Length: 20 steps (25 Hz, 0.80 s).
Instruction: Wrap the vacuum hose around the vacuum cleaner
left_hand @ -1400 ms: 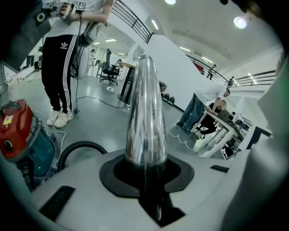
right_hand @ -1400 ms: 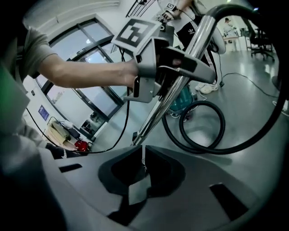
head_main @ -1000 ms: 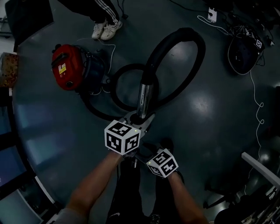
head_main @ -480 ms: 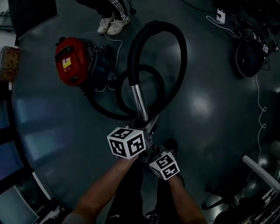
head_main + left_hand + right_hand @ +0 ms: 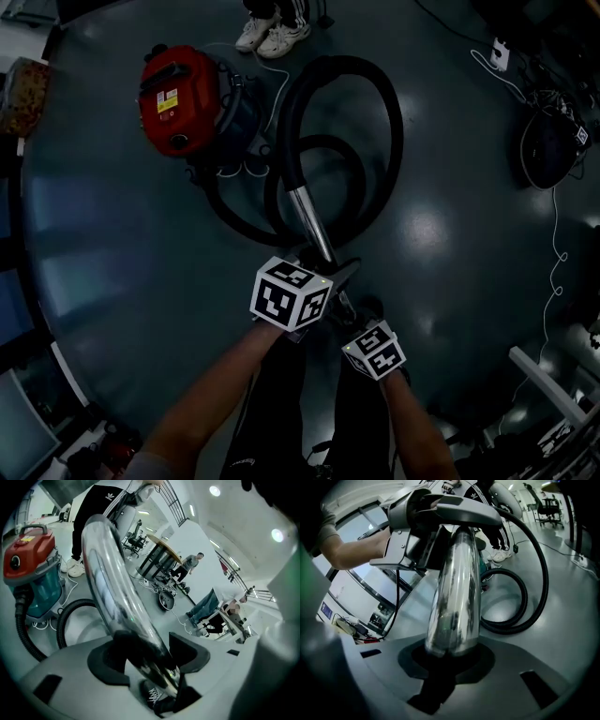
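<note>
The red and blue vacuum cleaner (image 5: 178, 98) stands on the floor at the upper left, and also shows in the left gripper view (image 5: 28, 559). Its black hose (image 5: 389, 122) lies in two loops beside it and ends in a chrome tube (image 5: 309, 220). My left gripper (image 5: 323, 264) is round the tube's lower part. Its jaws are opening, and a gap shows beside the tube (image 5: 112, 588). My right gripper (image 5: 349, 314) sits lower on the tube (image 5: 457, 597), jaws closing and pressed on it. The left gripper (image 5: 436, 522) shows above it there.
A person's white shoes (image 5: 272, 36) stand just beyond the vacuum. A thin white cord (image 5: 272, 89) trails by it. A dark round object (image 5: 548, 150) and a cable (image 5: 553, 253) lie at the right. Tables and people (image 5: 229, 616) are further off.
The tube has swung left, toward the vacuum. The big hose loop has moved in over the smaller one. Both grippers have stayed on the tube and shifted slightly right.
</note>
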Each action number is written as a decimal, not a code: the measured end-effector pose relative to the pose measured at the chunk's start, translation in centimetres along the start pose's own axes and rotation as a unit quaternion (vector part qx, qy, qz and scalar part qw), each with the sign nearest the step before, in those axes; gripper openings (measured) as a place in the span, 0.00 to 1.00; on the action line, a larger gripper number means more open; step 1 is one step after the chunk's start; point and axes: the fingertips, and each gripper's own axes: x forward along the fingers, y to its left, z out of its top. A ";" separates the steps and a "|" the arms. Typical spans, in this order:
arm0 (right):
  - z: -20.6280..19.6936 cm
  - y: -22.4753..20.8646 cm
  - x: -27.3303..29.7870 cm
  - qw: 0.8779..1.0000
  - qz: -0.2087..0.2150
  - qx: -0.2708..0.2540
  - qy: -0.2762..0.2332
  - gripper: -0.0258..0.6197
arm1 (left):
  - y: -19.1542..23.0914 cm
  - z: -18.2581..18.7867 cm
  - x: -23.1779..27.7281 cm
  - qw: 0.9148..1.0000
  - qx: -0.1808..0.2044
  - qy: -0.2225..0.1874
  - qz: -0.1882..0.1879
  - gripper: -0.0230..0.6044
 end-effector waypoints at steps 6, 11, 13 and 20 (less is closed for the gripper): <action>-2.2 -1.4 0.3 0.997 -0.015 -0.035 0.064 0.17 | 1.4 -2.8 -2.4 1.000 0.005 0.027 -0.014 0.48; -3.3 -3.2 0.1 0.992 -0.034 -0.051 0.113 0.17 | 3.0 -5.4 -5.0 0.997 0.045 0.060 -0.010 0.48; -3.9 -4.0 -0.9 0.990 -0.039 -0.049 0.130 0.17 | 3.2 -6.2 -6.2 0.995 0.071 0.073 -0.006 0.48; -3.8 -6.8 -3.9 0.967 -0.062 -0.093 0.228 0.17 | 5.0 -3.0 -9.7 0.987 0.155 0.040 0.017 0.48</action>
